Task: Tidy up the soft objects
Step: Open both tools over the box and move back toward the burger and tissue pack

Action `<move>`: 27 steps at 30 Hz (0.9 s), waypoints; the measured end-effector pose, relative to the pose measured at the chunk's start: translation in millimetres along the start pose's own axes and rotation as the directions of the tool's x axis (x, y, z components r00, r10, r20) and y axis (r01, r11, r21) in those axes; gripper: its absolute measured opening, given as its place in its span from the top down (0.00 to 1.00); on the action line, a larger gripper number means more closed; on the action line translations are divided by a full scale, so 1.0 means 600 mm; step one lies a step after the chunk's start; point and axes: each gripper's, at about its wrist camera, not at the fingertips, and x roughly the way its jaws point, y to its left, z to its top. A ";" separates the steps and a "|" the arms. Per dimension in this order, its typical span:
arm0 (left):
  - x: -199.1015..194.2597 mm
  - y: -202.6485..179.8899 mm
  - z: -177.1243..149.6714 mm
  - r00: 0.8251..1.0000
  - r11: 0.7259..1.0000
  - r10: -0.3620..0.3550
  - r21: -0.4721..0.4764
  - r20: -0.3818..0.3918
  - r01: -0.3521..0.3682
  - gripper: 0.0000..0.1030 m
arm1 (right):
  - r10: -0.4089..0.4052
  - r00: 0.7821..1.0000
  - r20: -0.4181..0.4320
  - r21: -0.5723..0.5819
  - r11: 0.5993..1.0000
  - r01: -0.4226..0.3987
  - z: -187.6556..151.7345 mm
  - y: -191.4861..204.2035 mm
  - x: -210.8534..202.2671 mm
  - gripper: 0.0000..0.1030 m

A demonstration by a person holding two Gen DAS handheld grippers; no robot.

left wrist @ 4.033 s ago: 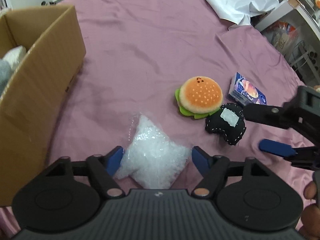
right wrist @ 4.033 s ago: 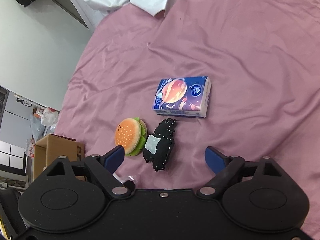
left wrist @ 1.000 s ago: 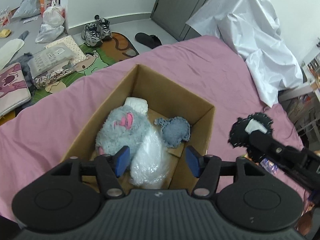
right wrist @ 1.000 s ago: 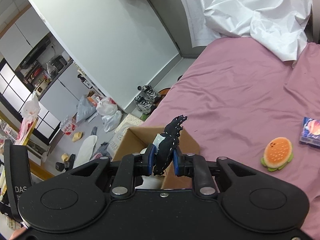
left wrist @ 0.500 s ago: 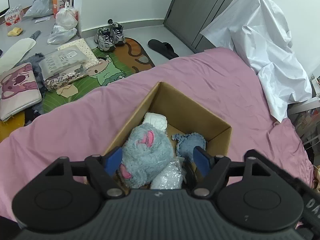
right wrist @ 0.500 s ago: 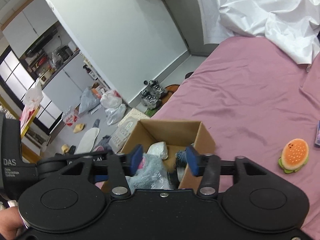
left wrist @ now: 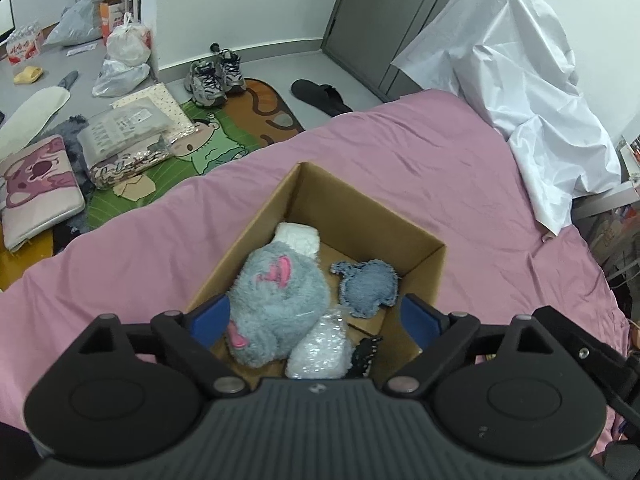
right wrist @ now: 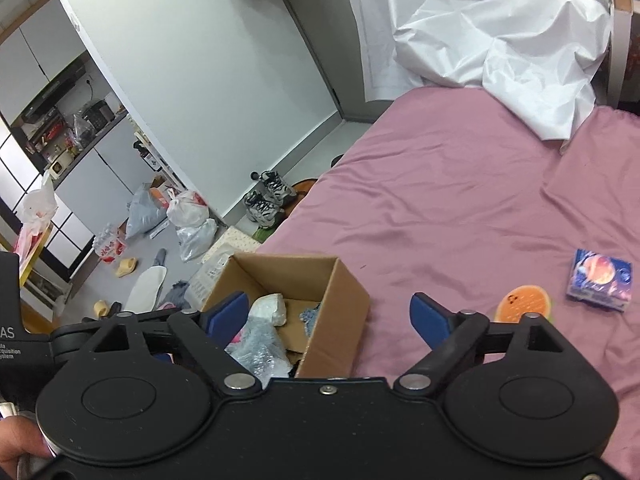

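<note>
Both tongs are hanging wide and empty over the cardboard box (left wrist: 424, 268), the left tongs (left wrist: 316, 318) and right tongs (right wrist: 334, 314) having just been opening. Inside are lying the clear bag (left wrist: 320, 350), black plush (left wrist: 364, 354) and grey plush (left wrist: 276, 300). The burger plush (right wrist: 520, 304) is sitting apart on the pink bed (right wrist: 440, 200).

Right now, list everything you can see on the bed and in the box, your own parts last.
box: one, brown cardboard, on the bed
furry toy: one, grey-blue with pink, in the box
plastic bag: one, clear, in the box, near side
denim patch: one, blue, in the box
black toy: one, white-stitched, in the box beside the bag
white pad: one, in the box, far side
burger toy: one, orange, on the bed
tissue pack: one, blue, on the bed
bed cover: one, pink
left tool: open, empty, above the box
right tool: open, empty
</note>
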 end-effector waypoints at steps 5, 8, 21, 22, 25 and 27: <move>-0.010 -0.020 -0.001 1.000 1.000 0.008 0.021 0.017 -0.009 0.03 | -0.010 1.000 -0.001 0.008 1.000 0.010 0.009 -0.011 -0.011 0.05; -0.016 -0.034 -0.002 1.000 0.999 0.002 0.037 0.029 -0.003 0.00 | -0.029 1.000 0.007 0.003 1.000 0.029 0.013 -0.016 -0.020 0.00; -0.042 -0.110 -0.011 0.992 0.991 -0.054 0.129 0.112 0.039 0.00 | -0.052 0.998 0.026 0.052 0.997 0.051 0.034 -0.074 -0.063 0.00; -0.043 -0.117 -0.012 0.992 0.989 -0.061 0.141 0.111 0.045 0.00 | -0.054 0.998 0.028 0.052 0.997 0.052 0.036 -0.075 -0.065 0.00; -0.042 -0.138 -0.017 0.991 0.984 -0.080 0.168 0.108 0.061 0.00 | -0.065 0.997 0.038 0.064 0.996 0.063 0.040 -0.090 -0.073 0.00; -0.041 -0.148 -0.022 0.989 0.982 -0.091 0.174 0.113 0.070 0.00 | -0.075 0.996 0.040 0.080 0.994 0.072 0.044 -0.106 -0.079 0.00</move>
